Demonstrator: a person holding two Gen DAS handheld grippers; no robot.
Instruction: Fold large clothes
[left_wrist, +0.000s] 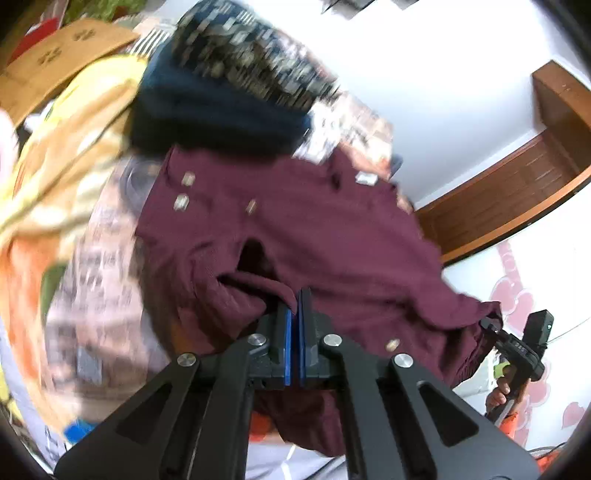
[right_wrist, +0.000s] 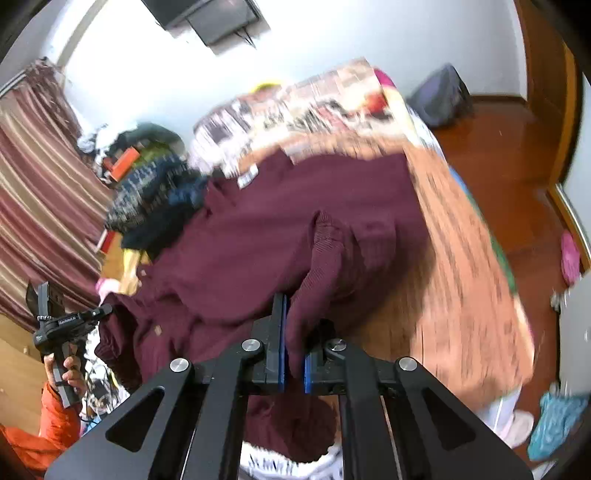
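Observation:
A large maroon garment (left_wrist: 314, 229) with pale buttons lies spread over a bed, partly lifted at its near edge. My left gripper (left_wrist: 295, 297) is shut on a bunched fold of that near edge, its blue pads pressed together on the cloth. In the right wrist view the same maroon garment (right_wrist: 258, 229) shows a ribbed cuff or hem, and my right gripper (right_wrist: 293, 321) is shut on that ribbed part. Each view shows the other gripper at the garment's far corner: the right gripper (left_wrist: 493, 326) and the left gripper (right_wrist: 101, 312), held by a hand in an orange sleeve (right_wrist: 70, 373).
A heap of dark blue patterned clothes (left_wrist: 236, 81) lies behind the garment. Yellow cloth (left_wrist: 74, 147) and a cardboard box (left_wrist: 66, 55) are to the left. An orange-brown blanket (right_wrist: 461, 277) covers the bed's right side, with wooden floor (right_wrist: 498, 147) beyond. A striped curtain (right_wrist: 37, 184) hangs at left.

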